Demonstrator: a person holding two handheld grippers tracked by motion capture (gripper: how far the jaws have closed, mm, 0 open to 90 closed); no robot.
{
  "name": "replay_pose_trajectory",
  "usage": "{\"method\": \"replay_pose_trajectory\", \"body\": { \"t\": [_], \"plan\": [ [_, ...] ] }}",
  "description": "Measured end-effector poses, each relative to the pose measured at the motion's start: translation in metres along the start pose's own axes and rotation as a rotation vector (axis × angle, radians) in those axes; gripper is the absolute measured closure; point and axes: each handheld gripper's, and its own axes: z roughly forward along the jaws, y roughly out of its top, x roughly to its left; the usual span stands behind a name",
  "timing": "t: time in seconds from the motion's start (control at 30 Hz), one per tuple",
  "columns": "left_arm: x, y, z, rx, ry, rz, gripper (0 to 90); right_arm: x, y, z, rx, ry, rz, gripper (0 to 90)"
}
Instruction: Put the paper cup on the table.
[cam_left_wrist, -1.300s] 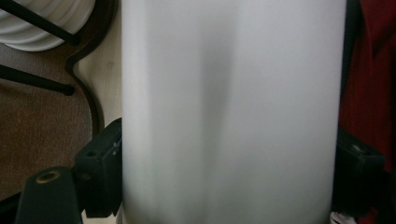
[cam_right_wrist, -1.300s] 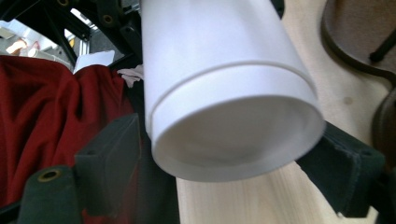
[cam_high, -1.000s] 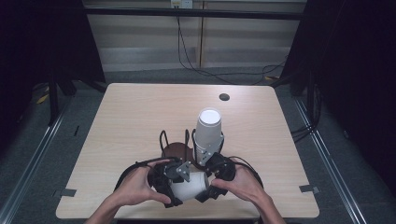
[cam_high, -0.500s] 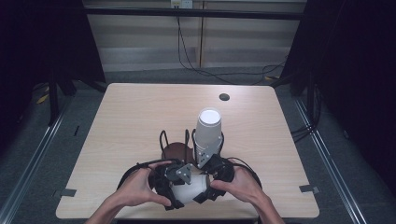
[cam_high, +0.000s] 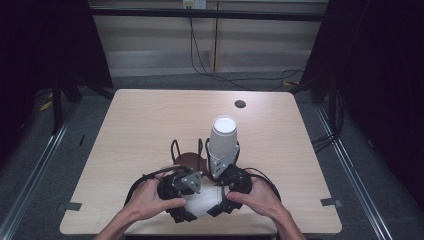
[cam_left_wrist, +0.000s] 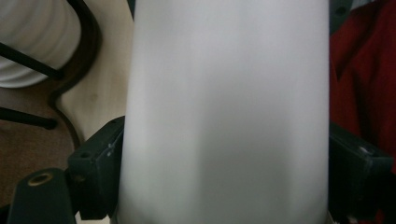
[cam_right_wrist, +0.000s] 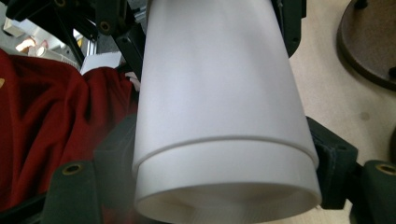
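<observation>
Two nested white paper cups (cam_high: 204, 202) lie on their side above the table's front edge, held between both grippers. My left gripper (cam_high: 192, 200) comes in from the left. Its jaws have just been opening, and the cup body (cam_left_wrist: 224, 107) sits between them with both pads against its sides. My right gripper (cam_high: 220, 197) comes in from the right and is shut on the cups (cam_right_wrist: 219, 93) near the seam where the inner cup sticks out of the outer one. Hands grip both tools.
A tall stack of white cups (cam_high: 223, 137) stands upside down in a black wire holder on a round brown base (cam_high: 190, 161), just behind the grippers. The wooden table (cam_high: 150, 125) has a dark cable hole (cam_high: 240, 104) at the back. Red clothing (cam_right_wrist: 46, 116) lies close behind.
The left hand has edged slightly. The cups, the stack and the right hand stay where they were.
</observation>
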Motion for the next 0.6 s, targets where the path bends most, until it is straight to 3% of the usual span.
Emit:
{"method": "replay_pose_trajectory", "body": {
  "t": [0.27,0.53,0.6],
  "plan": [
    [0.0,-0.004,-0.005,-0.074,0.03,0.043,12.2,-0.001,-0.001,-0.003,-0.016,-0.016,0.013,25.6],
    [0.004,-0.01,-0.019,-0.162,0.023,0.037,11.9,-0.002,-0.002,-0.004,-0.017,-0.022,0.02,25.5],
    [0.004,-0.012,-0.022,-0.198,0.044,0.021,12.5,-0.002,-0.003,-0.004,-0.007,-0.025,0.034,25.5]
  ]
}}
